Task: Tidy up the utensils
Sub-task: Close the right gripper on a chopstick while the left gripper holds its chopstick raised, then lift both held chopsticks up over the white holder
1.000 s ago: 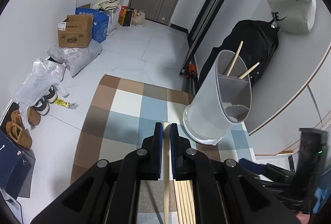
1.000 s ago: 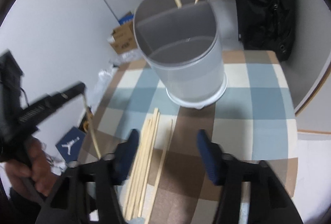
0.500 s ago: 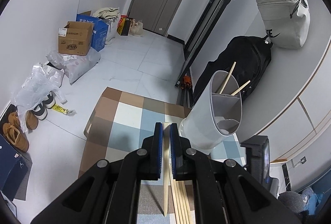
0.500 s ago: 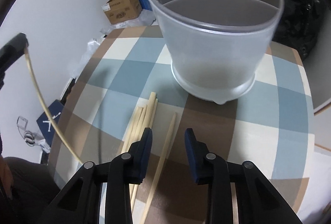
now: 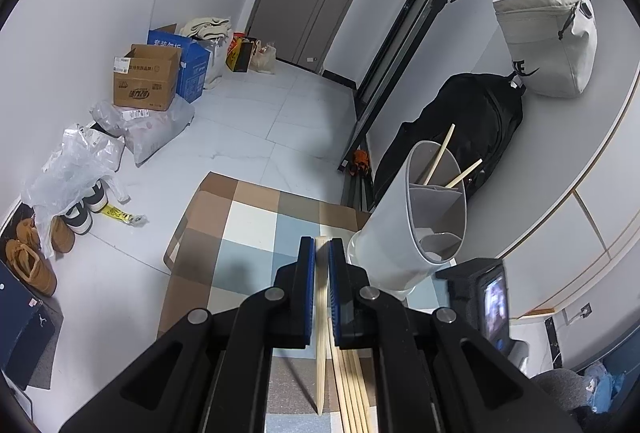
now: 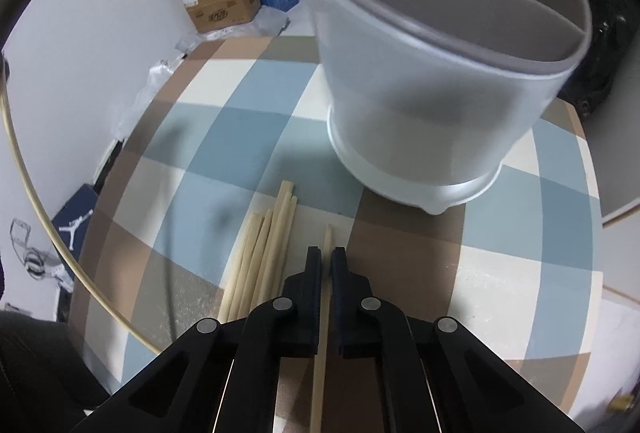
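Note:
My left gripper [image 5: 321,253] is shut on a wooden chopstick [image 5: 320,333] and holds it above the checked table [image 5: 248,229]; that chopstick shows as a long curve at the left of the right wrist view [image 6: 28,169]. My right gripper [image 6: 327,261] is low over the table with its fingers closed around a lone chopstick [image 6: 323,333] that lies on the cloth. A bundle of several chopsticks [image 6: 262,253] lies just left of it. The grey divided utensil holder [image 6: 436,73] stands beyond, with two chopsticks [image 5: 440,153] in its back compartment.
The table [image 6: 520,233] is small with a brown, blue and cream checked cloth. Beyond it are a black backpack [image 5: 472,121], a white bag [image 5: 552,45], cardboard boxes [image 5: 146,77] and shoes [image 5: 28,257] on the floor.
My right gripper has dropped toward the table and closed from wide open onto the lone chopstick. My left gripper has risen with its chopstick, away from the bundle.

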A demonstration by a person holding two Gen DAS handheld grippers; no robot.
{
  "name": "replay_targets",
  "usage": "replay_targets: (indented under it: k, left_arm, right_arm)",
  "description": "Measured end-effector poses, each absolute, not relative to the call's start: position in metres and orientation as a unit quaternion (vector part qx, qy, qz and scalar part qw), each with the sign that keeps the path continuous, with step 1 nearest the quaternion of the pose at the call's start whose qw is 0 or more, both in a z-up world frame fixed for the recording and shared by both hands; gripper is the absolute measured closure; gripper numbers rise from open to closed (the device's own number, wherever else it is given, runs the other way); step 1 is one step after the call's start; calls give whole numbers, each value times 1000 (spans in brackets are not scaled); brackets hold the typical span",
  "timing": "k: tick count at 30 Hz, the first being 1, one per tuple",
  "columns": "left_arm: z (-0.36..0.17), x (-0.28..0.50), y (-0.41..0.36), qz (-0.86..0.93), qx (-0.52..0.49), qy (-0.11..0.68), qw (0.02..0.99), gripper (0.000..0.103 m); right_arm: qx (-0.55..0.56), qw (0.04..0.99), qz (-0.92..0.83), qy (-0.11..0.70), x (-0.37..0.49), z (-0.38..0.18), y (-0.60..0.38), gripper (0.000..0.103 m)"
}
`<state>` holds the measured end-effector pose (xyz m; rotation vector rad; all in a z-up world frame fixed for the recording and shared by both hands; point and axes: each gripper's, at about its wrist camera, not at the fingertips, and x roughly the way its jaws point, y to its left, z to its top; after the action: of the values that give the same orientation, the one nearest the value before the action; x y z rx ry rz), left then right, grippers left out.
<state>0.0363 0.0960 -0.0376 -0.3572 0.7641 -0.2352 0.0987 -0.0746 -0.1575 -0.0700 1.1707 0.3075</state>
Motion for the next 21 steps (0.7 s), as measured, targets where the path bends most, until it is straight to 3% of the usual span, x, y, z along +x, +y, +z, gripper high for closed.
replay_targets:
  k: [21]
  left_arm:
    - [-5, 14, 66, -154, -121, 328, 924, 100]
  right_arm:
    - [83, 907, 166, 378, 36, -39, -140, 99]
